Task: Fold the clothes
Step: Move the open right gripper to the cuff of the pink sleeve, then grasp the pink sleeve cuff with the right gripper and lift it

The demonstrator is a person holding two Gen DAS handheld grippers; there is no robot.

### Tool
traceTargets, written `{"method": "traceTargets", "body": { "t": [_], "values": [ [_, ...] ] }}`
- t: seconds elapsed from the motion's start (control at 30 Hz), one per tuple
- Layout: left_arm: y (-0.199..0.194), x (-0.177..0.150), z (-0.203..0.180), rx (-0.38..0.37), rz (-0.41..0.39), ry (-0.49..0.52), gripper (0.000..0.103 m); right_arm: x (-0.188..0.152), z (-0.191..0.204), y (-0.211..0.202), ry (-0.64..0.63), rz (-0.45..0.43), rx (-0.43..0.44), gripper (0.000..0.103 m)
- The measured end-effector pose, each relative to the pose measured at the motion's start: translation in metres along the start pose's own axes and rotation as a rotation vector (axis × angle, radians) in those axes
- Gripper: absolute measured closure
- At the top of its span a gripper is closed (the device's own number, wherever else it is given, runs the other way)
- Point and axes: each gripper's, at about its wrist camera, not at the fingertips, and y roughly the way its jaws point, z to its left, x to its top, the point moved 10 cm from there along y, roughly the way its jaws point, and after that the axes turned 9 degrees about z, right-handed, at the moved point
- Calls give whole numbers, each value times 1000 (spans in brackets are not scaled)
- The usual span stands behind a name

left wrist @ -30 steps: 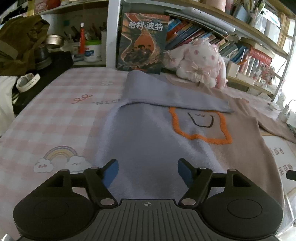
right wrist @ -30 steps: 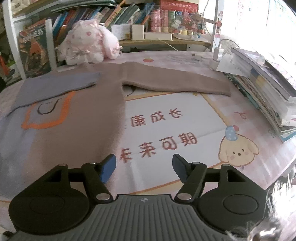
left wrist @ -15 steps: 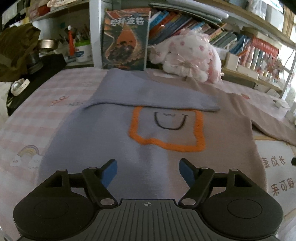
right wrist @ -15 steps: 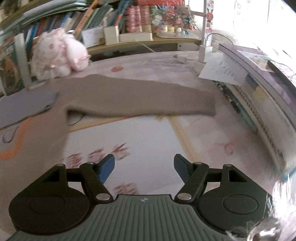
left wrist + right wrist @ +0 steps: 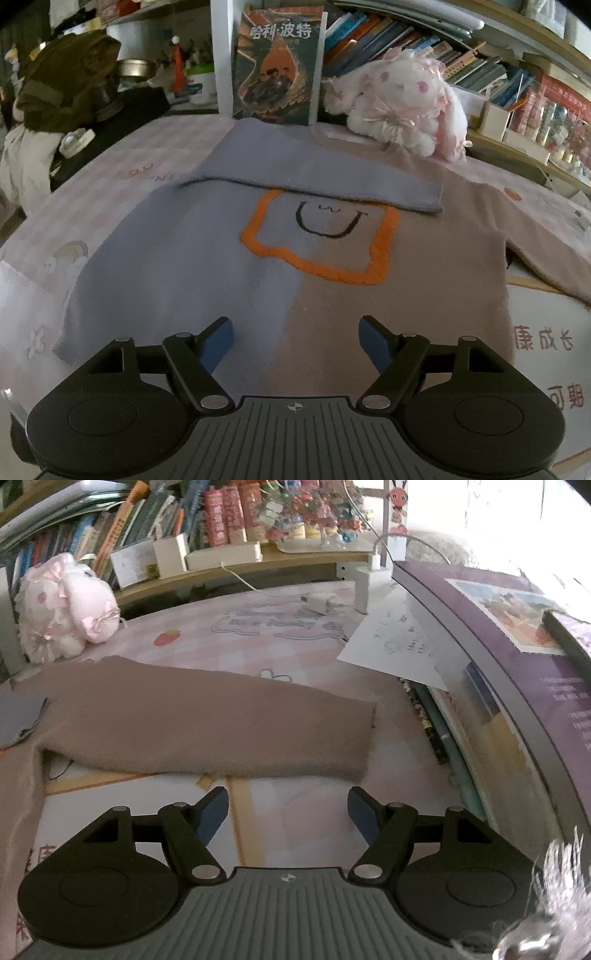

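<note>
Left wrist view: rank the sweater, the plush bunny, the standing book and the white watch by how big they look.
1. Sweater, by far.
2. Plush bunny and standing book: about alike, so unranked.
3. White watch, smallest, though it lies far off near the distorted edge.

Crowded bookshelves, pink checked tablecloth, bright window light

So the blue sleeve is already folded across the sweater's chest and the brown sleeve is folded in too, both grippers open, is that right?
Not quite. The brown sleeve is not folded in: the right wrist view shows it lying stretched out flat on the table, away from the sweater body. The rest holds: the blue sleeve lies folded across the chest, and the left gripper and right gripper are both open.
</note>
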Motion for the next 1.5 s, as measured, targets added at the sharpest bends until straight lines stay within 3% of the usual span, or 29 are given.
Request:
{"method": "traceTargets", "body": {
  "t": [0.37, 0.67, 0.77, 0.93, 1.03, 1.5],
  "values": [
    [-2, -5, -16, 26, 29, 30, 25, 18, -7, 14, 33, -21, 55, 30],
    [-8, -11, -10, 62, 40, 25, 25, 38, -9, 21, 177, -78, 201, 33],
    [-9, -12, -8, 67, 39, 20, 25, 40, -14, 22, 206, -84, 179, 48],
    [-9, -13, -9, 64, 40, 20, 25, 39, -24, 25, 203, -74, 135, 85],
    [-9, -12, -11, 57, 35, 26, 25, 39, -28, 25, 211, -71, 147, 95],
    [-10, -5, 0, 26, -1, 22, 25, 66, 28, -20, 96, -187, 273, 98]
  ]
}}
